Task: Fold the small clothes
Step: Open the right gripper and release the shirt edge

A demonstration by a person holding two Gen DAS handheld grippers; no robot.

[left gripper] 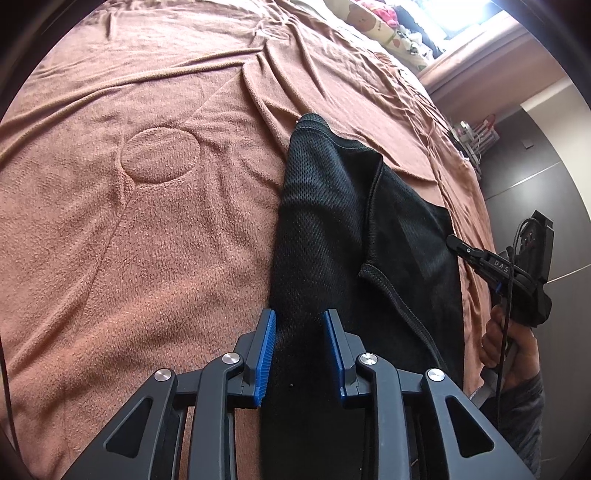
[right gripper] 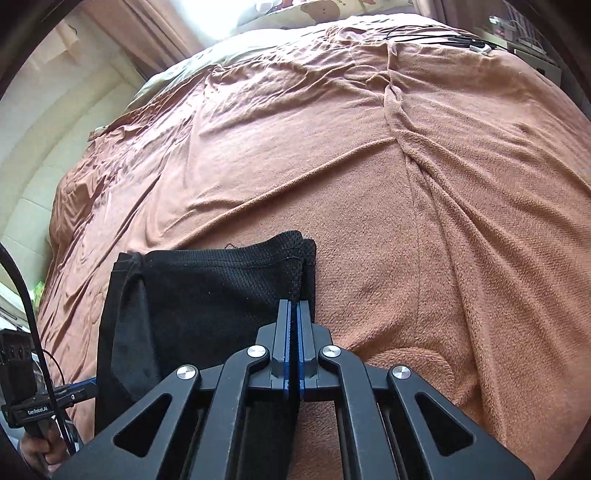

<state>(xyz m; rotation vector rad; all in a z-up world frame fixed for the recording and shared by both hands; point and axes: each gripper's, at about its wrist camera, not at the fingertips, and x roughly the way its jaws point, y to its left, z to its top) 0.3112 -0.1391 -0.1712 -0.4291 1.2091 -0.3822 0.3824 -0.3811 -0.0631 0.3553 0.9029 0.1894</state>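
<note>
A black mesh garment [left gripper: 332,221] lies partly folded on a brown blanket [left gripper: 147,221]. My left gripper [left gripper: 300,317] is open, its blue pads either side of the garment's near edge. My right gripper [right gripper: 294,306] is shut on the garment's right edge [right gripper: 221,291]. In the left wrist view the right gripper [left gripper: 456,245] reaches the garment's far right edge from the side. In the right wrist view the left gripper [right gripper: 90,387] sits at the garment's lower left edge.
The brown blanket [right gripper: 406,184] covers the whole bed, with ridges and wrinkles. Printed pillows and clothes [left gripper: 384,26] lie at the bed's head. Cables [right gripper: 443,37] lie at the far corner. A dark floor [left gripper: 535,177] borders the bed.
</note>
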